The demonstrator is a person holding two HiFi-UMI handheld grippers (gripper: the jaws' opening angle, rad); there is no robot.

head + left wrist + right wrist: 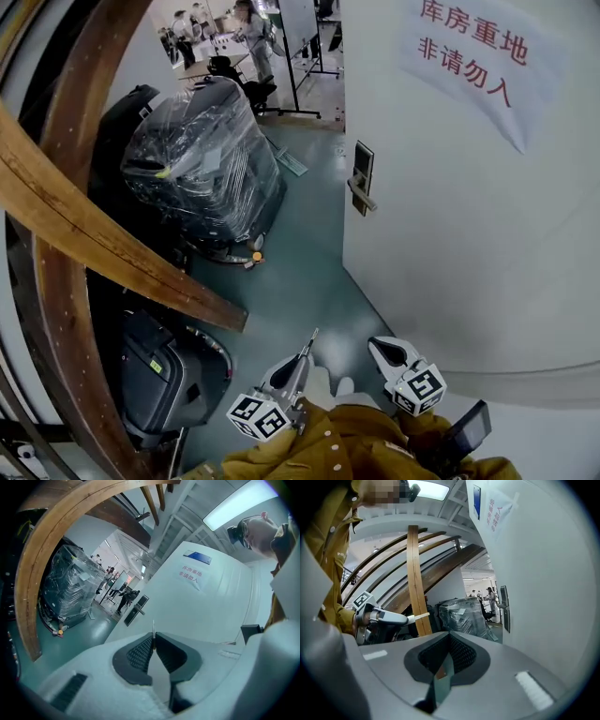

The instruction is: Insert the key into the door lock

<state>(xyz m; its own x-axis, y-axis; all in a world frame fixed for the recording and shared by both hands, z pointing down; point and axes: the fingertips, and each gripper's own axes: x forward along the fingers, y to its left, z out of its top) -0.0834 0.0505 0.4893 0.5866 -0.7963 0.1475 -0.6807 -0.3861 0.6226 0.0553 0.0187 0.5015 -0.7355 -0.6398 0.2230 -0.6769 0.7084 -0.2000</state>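
Note:
The white door (469,234) fills the right of the head view, with its dark lock plate and lever handle (361,178) near its left edge. The lock plate is seen far ahead in the left gripper view (136,610) and the right gripper view (505,609). My left gripper (305,354) is low in the head view, shut on a thin metal key (312,338) whose blade sticks out past the pads (153,629). Beside it my right gripper (382,349) is shut with nothing in it (449,637). Both are well short of the lock.
A plastic-wrapped machine (202,164) stands on the green floor left of the door. Curved wooden beams (84,244) cross the left side, with black equipment (159,375) under them. A paper sign with red characters (473,56) hangs on the door. People stand in the far room (248,33).

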